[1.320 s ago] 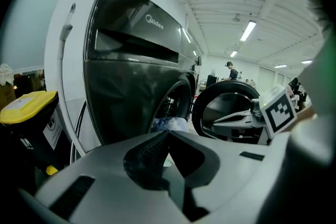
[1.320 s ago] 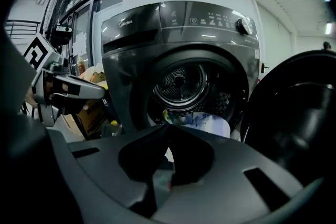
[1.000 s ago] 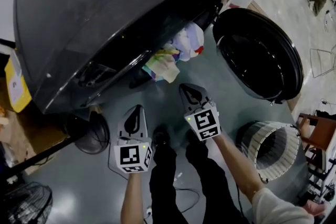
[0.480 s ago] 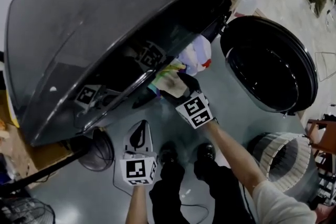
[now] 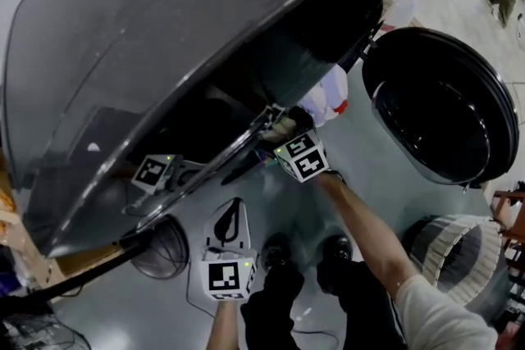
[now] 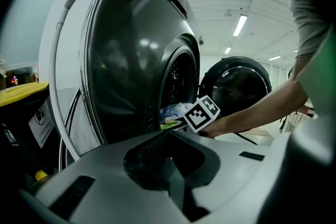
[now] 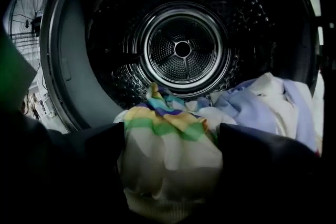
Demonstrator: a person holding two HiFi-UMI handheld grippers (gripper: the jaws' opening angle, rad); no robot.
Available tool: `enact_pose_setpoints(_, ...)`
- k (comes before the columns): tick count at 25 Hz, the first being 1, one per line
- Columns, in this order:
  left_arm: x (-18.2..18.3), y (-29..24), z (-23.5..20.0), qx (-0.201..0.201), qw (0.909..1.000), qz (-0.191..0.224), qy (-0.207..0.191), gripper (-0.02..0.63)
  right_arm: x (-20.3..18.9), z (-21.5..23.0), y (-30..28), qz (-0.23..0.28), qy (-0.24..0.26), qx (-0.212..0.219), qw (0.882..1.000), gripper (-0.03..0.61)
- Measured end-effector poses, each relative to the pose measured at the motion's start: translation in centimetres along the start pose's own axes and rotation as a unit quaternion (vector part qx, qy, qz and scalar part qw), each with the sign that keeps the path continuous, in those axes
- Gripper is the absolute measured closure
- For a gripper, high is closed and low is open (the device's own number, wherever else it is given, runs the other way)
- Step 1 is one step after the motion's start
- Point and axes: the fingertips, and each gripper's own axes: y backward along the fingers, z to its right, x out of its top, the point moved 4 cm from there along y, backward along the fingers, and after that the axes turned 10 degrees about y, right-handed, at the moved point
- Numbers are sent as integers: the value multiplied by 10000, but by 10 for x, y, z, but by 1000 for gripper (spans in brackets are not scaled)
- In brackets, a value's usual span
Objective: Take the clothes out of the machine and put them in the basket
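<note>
In the machine's (image 5: 164, 29) mouth, the jaws of your right hand-held gripper (image 7: 170, 136) are opening round the six-o'clock striped cloth (image 7: 164, 113); sink deeper, then clamp. Left hand-held gripper (image 5: 235, 207): closed, empty.

Clothes (image 7: 168, 134) sit in the machine's (image 5: 164, 37) opening, its door (image 5: 443, 106) hangs open to the right, basket (image 5: 455, 254) on the floor (image 5: 361, 152) by it.

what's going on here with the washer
A person is unloading the dark front-loading washing machine. The right gripper is in its doorway, fingers opening around a cream cloth with green, yellow and blue stripes, not clamped yet. The left gripper hangs outside, shut and empty. The pale slatted basket stands nearby.
</note>
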Motion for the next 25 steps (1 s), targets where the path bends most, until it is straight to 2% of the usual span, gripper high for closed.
enact_pose_setpoints(4, 6, -2, -9, 25, 10000, 26, 20, 595, 4, 4, -7, 175, -105, -13, 9998, 31)
enact_pose_setpoints(7, 6, -3, -9, 18, 10000, 46, 43, 595, 6, 0, -3, 112, -92, -64, 9999, 42)
enact_pose_setpoints(9, 0, -3, -6, -7, 10000, 56, 81, 595, 3, -8, 0, 17, -48, 49, 10000, 145)
enact_pose_setpoints(11, -8, -4, -1, -41, 9999, 33, 117, 595, -2, -17, 5, -89, 44, 164, 9998, 296)
enact_pose_setpoints(13, -11, -4, 2, -52, 9999, -3, 137, 595, -3, -22, 7, -147, 121, 161, 9997, 398)
enact_pose_setpoints(15, -9, -2, 2, -61, 9999, -19, 122, 595, -2, -25, 9, -190, 289, 56, 9994, 446)
enact_pose_setpoints(20, 4, 10, 6, -53, 9998, -125, 139, 595, 16, -44, 33, 3, 626, -83, 9980, 462)
enact_pose_setpoints(25, 28, 25, 18, -101, 9996, -198, 193, 595, 45, -57, 69, 183, 514, -130, 9984, 465)
